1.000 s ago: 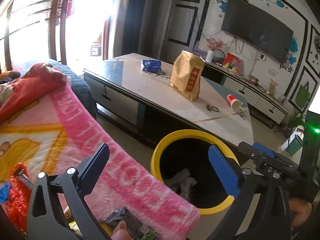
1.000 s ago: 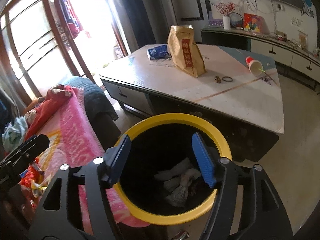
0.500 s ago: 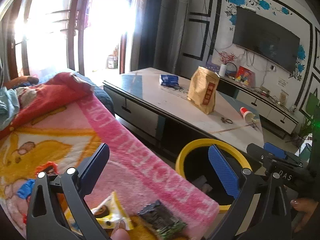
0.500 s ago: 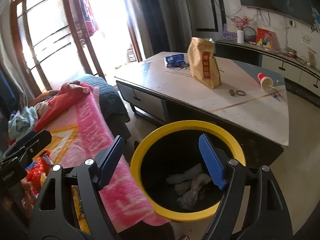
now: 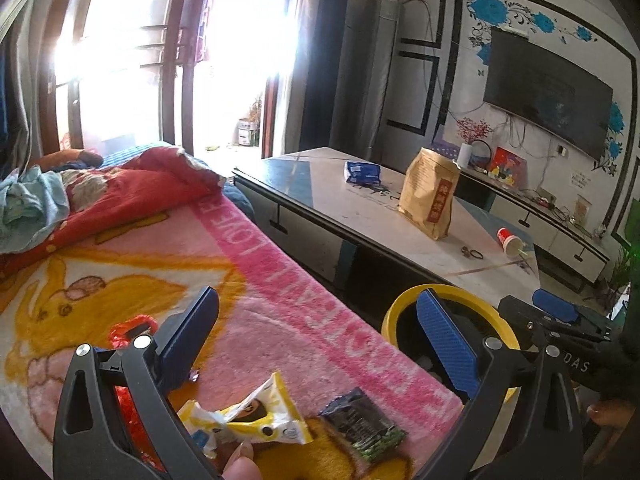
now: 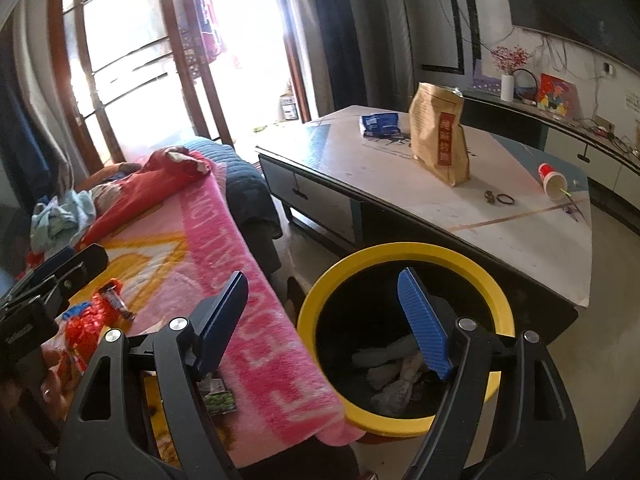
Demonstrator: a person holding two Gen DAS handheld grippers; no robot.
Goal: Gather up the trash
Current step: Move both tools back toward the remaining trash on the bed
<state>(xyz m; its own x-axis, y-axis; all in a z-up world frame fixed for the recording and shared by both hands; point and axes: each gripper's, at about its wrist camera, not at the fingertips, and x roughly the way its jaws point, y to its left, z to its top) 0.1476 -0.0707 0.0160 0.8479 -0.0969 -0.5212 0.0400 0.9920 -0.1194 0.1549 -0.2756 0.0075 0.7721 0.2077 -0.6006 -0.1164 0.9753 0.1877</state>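
I held the left gripper point(image 5: 316, 340) with jaws wide and empty over the pink blanket point(image 5: 280, 300), above a yellow wrapper point(image 5: 256, 420) and a dark wrapper point(image 5: 362, 424), while my right gripper point(image 6: 324, 320), equally wide and empty, hung beside the yellow-rimmed bin point(image 6: 400, 250) holding crumpled trash point(image 6: 392, 376).

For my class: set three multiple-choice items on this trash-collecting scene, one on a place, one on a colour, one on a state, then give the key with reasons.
1. Where does the brown paper bag stand?
A. on the coffee table
B. on the blanket
C. in the bin

2. What colour is the rim of the trash bin?
A. red
B. yellow
C. green

3. How are the left tongs?
A. shut on a wrapper
B. shut, holding nothing
C. open, holding nothing

Key: A, the bag stands upright on the tabletop; B, a yellow ring tops the black bin; C, the blue pads stand wide apart above the yellow wrapper.
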